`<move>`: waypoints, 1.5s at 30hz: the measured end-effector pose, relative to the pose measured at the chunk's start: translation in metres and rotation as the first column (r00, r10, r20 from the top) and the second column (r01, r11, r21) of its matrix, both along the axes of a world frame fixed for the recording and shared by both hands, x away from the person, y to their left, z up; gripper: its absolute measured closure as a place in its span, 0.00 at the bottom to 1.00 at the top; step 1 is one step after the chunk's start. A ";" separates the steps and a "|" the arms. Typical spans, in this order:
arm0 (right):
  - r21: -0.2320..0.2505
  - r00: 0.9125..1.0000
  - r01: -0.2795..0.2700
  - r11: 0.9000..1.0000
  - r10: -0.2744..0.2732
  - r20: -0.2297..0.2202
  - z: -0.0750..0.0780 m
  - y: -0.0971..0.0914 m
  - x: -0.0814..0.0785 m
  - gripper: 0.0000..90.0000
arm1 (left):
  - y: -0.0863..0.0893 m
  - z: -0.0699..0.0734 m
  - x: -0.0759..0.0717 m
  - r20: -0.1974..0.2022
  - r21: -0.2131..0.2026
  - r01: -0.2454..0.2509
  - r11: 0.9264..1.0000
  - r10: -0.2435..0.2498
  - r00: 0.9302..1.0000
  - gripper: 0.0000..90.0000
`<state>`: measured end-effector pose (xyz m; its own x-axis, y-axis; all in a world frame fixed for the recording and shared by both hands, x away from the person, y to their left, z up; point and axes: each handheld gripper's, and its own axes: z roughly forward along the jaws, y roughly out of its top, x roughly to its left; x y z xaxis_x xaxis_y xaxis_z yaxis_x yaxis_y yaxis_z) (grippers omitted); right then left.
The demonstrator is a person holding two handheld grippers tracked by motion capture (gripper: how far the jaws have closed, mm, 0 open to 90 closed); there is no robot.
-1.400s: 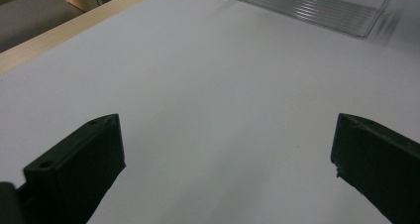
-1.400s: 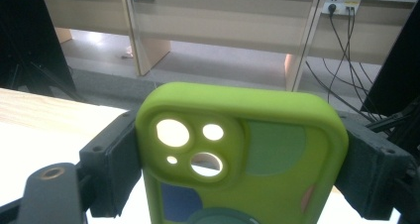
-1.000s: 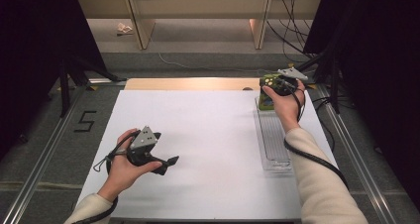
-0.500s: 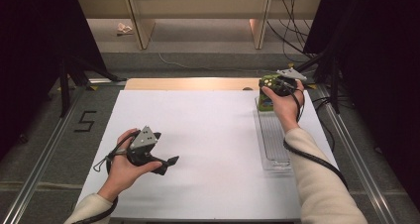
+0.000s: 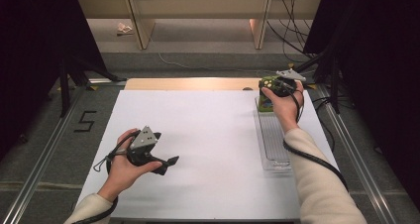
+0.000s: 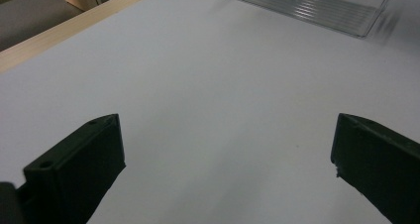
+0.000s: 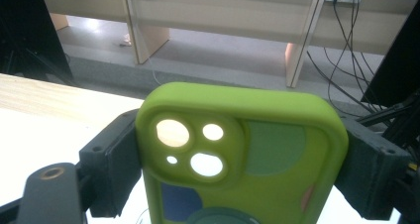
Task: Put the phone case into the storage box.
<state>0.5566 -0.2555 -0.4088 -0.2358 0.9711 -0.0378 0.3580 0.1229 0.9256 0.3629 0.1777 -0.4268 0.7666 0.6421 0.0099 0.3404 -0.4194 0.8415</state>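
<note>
The right tool (image 5: 275, 83) is pinching a lime-green phone case (image 7: 237, 154), one black jaw pressed against each long edge. In the right gripper view the case stands upright between the jaws, its back facing the camera, with the camera cut-outs near the top on the left side and muted green, blue and pink patches lower down. From the high view, this tool sits at the far right corner of the white desk (image 5: 208, 135), the person's right hand (image 5: 285, 105) wrapped around its body and the cable trailing back along the cream sleeve. The case (image 5: 266, 101) shows there as a small green patch just under the tool, at the far end of a clear ribbed tray (image 5: 274, 140) that runs back from the tool toward the person along the forearm. Whether the case touches the tray cannot be told.

The left tool (image 5: 171, 161) is well apart from the right one, near the near left part of the desk, held low over the white surface in the person's left hand (image 5: 121, 164). Its jaws are spread wide with only bare desk between them, as the left gripper view shows. Ahead of that tool and to its right lies the clear ribbed tray (image 6: 307, 6), and ahead to its left runs the desk's wooden edge strip (image 6: 64, 33).
</note>
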 end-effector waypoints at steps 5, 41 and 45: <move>-0.002 1.000 -0.001 1.000 0.001 -0.006 -0.003 0.001 0.001 0.19 | 0.000 0.000 0.000 0.000 0.000 0.000 1.000 0.000 1.000 0.00; 0.012 0.999 0.009 1.000 -0.008 -0.047 -0.010 -0.003 0.007 0.03 | -0.002 -0.001 0.000 -0.001 0.003 0.003 1.000 -0.003 1.000 0.00; 0.014 0.999 0.013 1.000 -0.013 -0.049 -0.009 -0.003 0.005 0.02 | -0.001 -0.001 0.000 -0.001 0.003 0.004 1.000 -0.004 1.000 0.00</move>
